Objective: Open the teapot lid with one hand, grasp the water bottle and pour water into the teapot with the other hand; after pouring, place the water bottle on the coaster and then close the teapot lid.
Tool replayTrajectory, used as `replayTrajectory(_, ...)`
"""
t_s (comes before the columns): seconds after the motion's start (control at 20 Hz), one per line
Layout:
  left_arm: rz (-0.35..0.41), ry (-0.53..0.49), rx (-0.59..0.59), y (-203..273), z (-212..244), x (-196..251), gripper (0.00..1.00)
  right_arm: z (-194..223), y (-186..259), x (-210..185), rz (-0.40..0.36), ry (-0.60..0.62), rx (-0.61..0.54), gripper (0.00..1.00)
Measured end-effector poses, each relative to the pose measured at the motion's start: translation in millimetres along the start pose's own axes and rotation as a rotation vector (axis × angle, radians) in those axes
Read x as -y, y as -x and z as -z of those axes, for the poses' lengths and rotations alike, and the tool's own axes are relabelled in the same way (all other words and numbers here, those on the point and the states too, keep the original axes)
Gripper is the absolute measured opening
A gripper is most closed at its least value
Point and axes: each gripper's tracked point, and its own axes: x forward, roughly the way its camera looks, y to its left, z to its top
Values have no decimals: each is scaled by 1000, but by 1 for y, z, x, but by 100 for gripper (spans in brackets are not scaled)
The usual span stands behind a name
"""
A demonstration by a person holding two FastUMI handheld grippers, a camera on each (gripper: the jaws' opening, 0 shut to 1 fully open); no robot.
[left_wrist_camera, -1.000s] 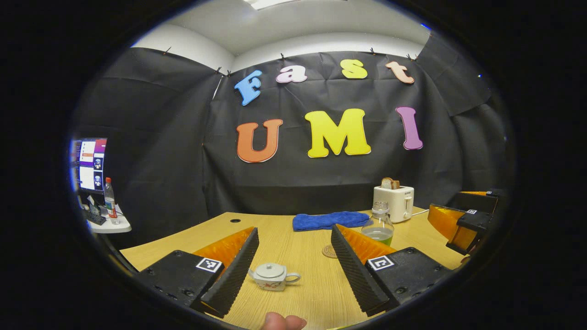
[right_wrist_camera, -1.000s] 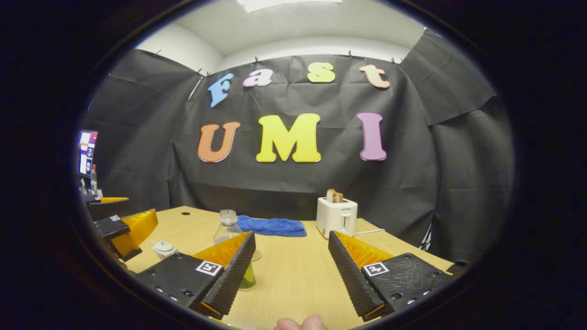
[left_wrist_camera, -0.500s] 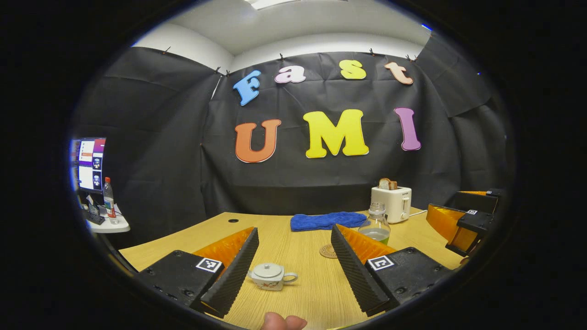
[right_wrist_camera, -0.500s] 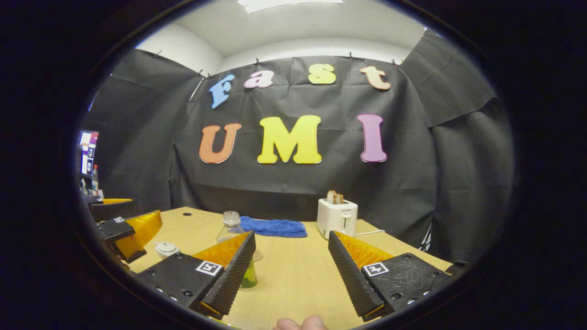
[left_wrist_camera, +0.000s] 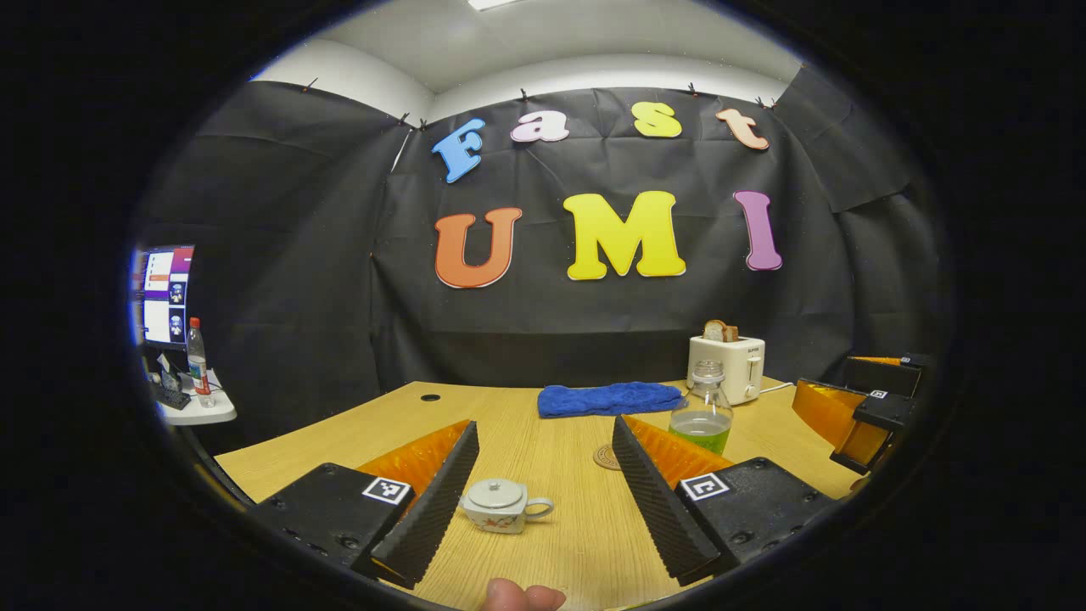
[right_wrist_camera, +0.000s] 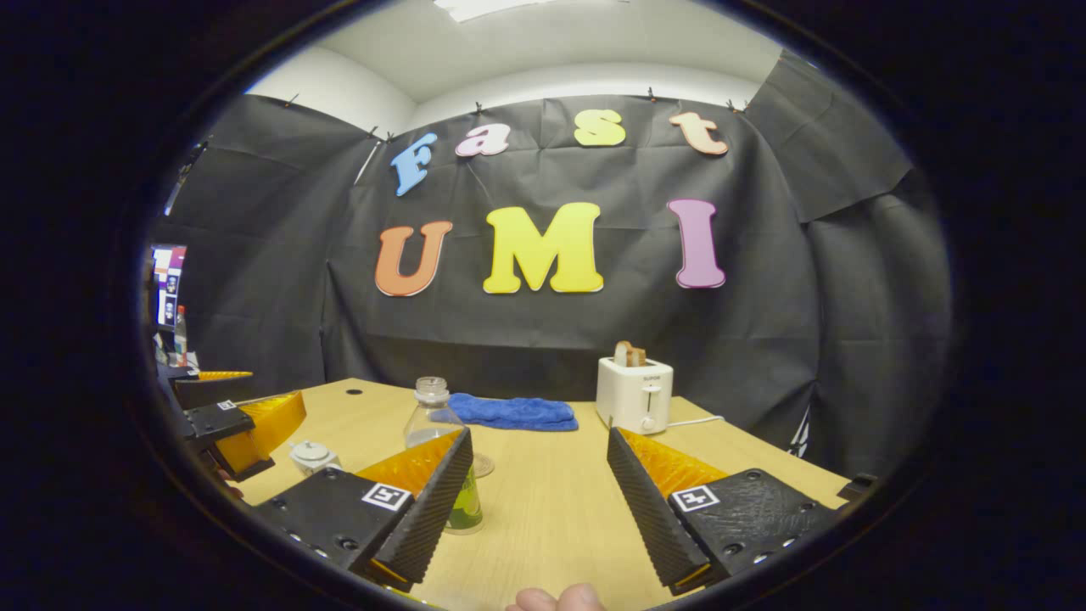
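Teapot [left_wrist_camera: 502,505] sits lid on near the table's [left_wrist_camera: 543,433] front edge, between the left gripper's [left_wrist_camera: 543,501] spread, empty jaws. I'd drop straight onto the lid knob; right gripper [right_wrist_camera: 539,496], gaping too, lines up beside the water bottle [right_wrist_camera: 428,416]

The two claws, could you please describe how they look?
The left claw and the right claw look alike. Each has two long wedge-shaped fingers with finely ridged inner faces, set on chunky blocks with visible screws. Each block carries a square black-and-white marker.
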Motion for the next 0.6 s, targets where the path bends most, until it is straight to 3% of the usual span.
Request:
replayTrajectory(0.35,-37,18,-117,-10,48,-34,99,23,-6,3,-22,0,-53,96)
replayTrajectory(0.6,-16,29,-217,-41,75,-42,96,31,-9,14,-4,8,-75,95)
